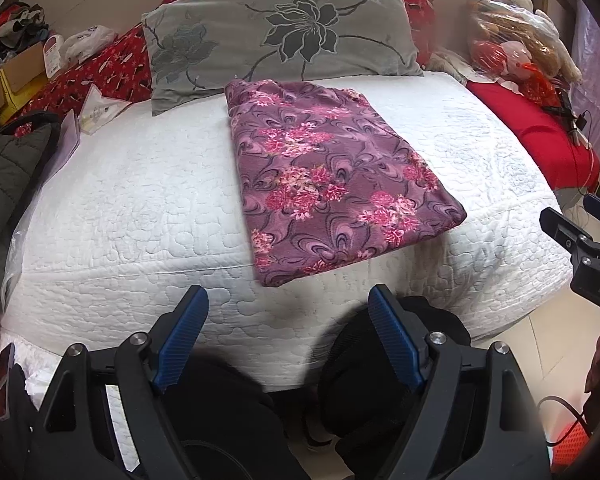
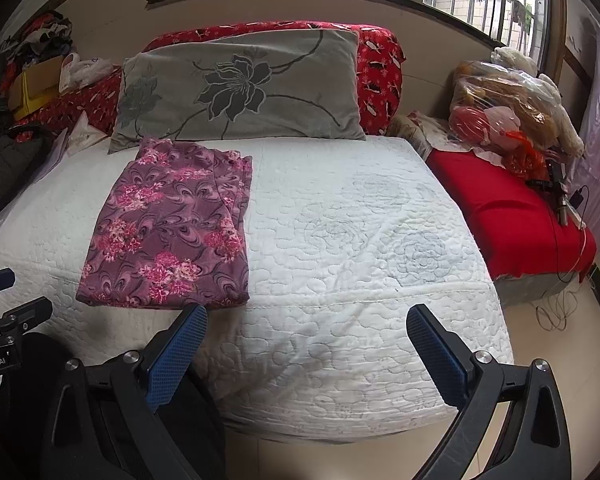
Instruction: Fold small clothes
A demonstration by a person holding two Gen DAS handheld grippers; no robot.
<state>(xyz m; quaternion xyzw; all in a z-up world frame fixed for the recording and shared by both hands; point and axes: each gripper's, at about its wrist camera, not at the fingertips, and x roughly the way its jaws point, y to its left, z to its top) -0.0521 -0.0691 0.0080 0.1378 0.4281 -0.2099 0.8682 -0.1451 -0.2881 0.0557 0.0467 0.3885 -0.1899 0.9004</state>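
While your left gripper (image 1: pixel 288 336) and right gripper (image 2: pixel 306 354) hang with jaws apart, the folded cloth (image 1: pixel 332 176) lies lengthwise, far end touching the pillow (image 1: pixel 276 32).

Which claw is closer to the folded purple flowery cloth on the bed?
Left, narrowly. The left claw hangs open straight before the folded purple flowery cloth's near edge. The right claw, also open, sits off its right corner.

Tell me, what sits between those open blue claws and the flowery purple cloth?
Only bare white quilt: both views show nothing between either the left gripper or right gripper and the folded purple garment.
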